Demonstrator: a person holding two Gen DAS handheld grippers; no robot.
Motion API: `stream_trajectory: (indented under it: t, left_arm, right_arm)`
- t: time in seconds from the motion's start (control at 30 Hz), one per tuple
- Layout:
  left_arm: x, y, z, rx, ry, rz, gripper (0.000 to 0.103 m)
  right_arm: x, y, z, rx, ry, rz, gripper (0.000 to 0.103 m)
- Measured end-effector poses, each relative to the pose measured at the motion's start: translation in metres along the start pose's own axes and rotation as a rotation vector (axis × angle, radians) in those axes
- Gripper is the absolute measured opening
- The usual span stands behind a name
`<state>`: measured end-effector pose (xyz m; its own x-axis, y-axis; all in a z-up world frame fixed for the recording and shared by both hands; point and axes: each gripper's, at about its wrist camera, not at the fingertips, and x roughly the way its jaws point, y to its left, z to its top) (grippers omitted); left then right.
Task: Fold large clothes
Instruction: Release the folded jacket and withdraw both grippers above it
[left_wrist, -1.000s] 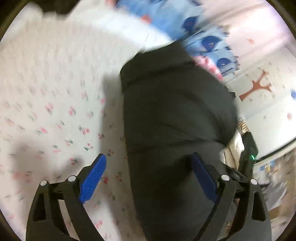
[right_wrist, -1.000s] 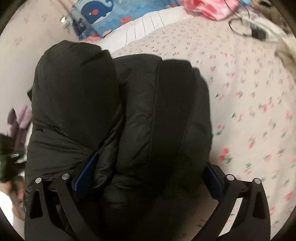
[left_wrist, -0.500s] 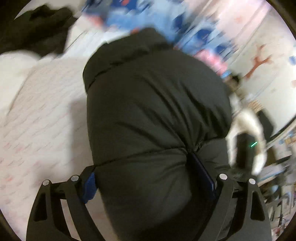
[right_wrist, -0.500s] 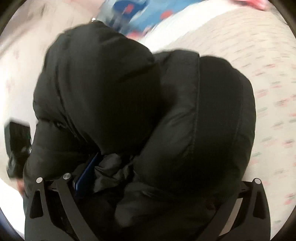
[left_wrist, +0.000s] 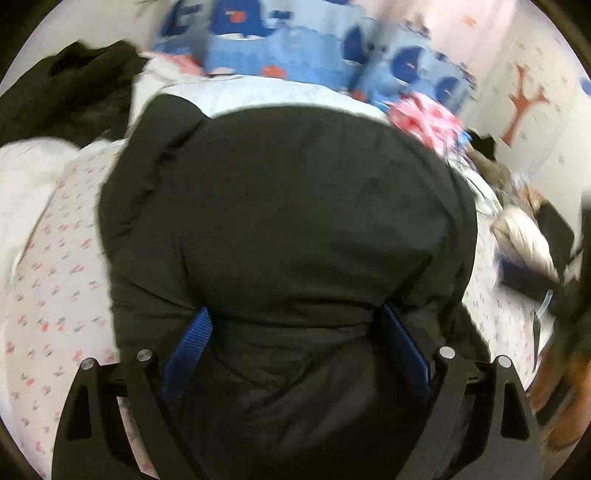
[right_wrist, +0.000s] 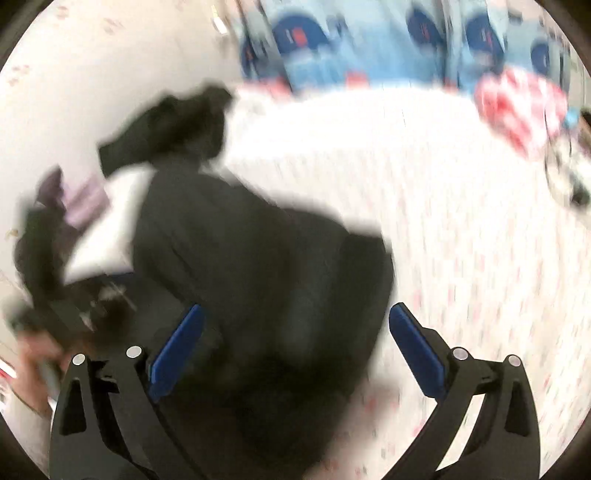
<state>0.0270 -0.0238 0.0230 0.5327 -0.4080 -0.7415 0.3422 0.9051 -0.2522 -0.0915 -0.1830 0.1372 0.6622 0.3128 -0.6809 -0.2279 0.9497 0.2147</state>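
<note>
The left gripper (left_wrist: 295, 347) had closed its wide-set fingers on the folded black jacket (left_wrist: 288, 221), lifting it off the bed (left_wrist: 55, 277); the right gripper (right_wrist: 295, 347) had let go, fingers spread and empty. The fold looked complete; the bundle seemed bound for the dark pile (left_wrist: 66, 96).

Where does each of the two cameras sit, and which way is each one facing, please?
Left wrist: sits on the left gripper, looking forward and down along its blue pads, which squeeze the folded black jacket on the floral bedsheet; only that gripper's fingers show.
Right wrist: sits on the right gripper, looking down over the jacket's edge, its pads apart and clear; a blurred hand shows at the left edge.
Shared: jacket, bedsheet, blue whale-print bedding, pink cloth.
</note>
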Motion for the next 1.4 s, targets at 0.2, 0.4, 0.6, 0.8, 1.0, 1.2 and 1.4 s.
stream_trajectory:
  t: [0.2, 0.4, 0.6, 0.8, 1.0, 1.2, 1.4]
  left_arm:
    - [0.005, -0.01, -0.015, 0.124, -0.03, -0.027, 0.087]
    - [0.003, 0.015, -0.013, 0.074, 0.011, -0.165, 0.087]
    - [-0.017, 0.03, -0.013, 0.018, 0.004, -0.187, 0.087]
    - [-0.031, 0.043, -0.014, -0.041, -0.017, -0.196, 0.088]
    - [-0.04, 0.033, -0.023, 0.003, -0.034, -0.098, 0.088]
    - [-0.044, 0.03, -0.03, 0.016, -0.047, -0.054, 0.092]
    - [-0.039, 0.027, -0.031, 0.035, -0.04, -0.035, 0.092]
  right_arm:
    - [0.119, -0.022, 0.036, -0.001, 0.131, -0.174, 0.097]
    - [0.188, -0.104, -0.015, 0.321, 0.237, -0.007, 0.097]
    - [0.094, -0.096, -0.012, 0.255, 0.091, 0.087, 0.097]
    - [0.102, -0.07, -0.098, 0.148, 0.264, 0.03, 0.097]
    - [0.045, -0.067, -0.096, 0.22, 0.181, 0.099, 0.097]
    - [0.063, -0.047, -0.135, 0.212, 0.421, 0.205, 0.097]
    - [0.013, -0.039, -0.051, 0.123, 0.097, 0.046, 0.097]
